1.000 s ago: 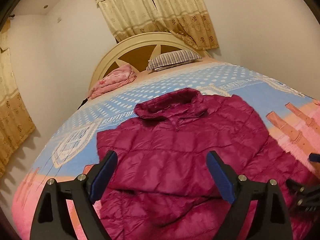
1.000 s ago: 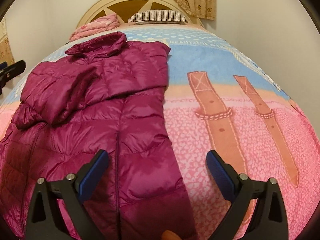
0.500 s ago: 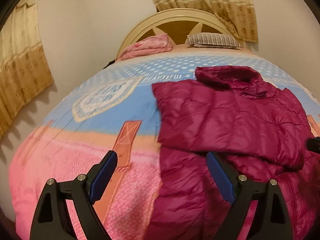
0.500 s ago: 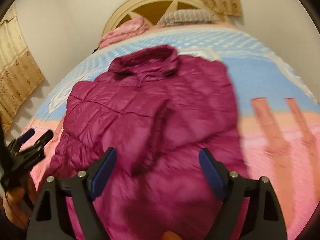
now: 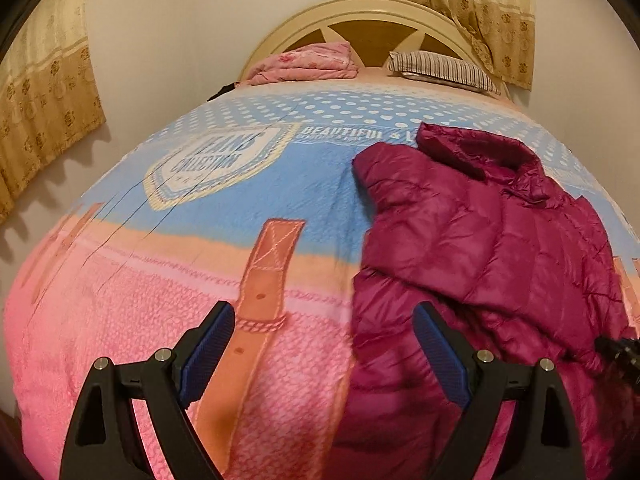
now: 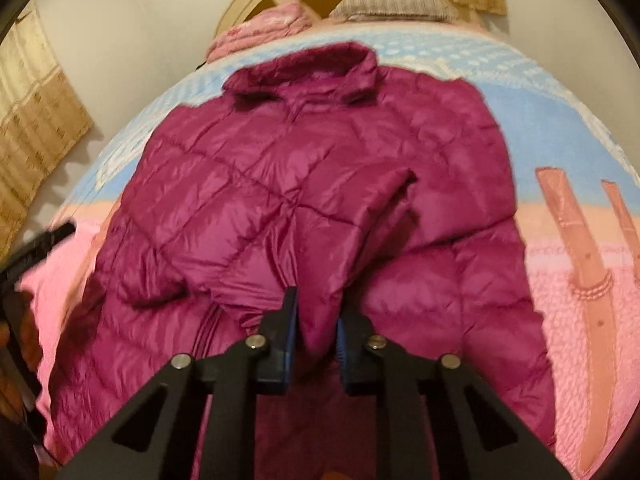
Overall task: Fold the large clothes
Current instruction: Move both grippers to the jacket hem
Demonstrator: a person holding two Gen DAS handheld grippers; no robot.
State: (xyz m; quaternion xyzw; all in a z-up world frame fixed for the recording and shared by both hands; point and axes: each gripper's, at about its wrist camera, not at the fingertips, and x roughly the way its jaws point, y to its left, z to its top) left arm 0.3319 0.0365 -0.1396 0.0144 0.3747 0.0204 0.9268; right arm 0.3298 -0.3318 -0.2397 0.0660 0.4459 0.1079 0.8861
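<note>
A magenta quilted puffer jacket (image 6: 320,184) lies flat on the bed's pink-and-blue printed quilt (image 5: 168,320), its long axis running from hem to collar, collar pointing toward the cream arched headboard (image 5: 360,16). The right hand-held gripper (image 6: 314,320) has just been closing and now pinches a jacket fold. The left hand-held gripper (image 5: 324,344) stands released, wide apart, over the quilt beside the jacket's edge.

A home bedroom: a bed (image 5: 120,280) with arched headboard (image 5: 360,12), striped pillow (image 5: 444,68), and gold curtains (image 5: 460,0).
</note>
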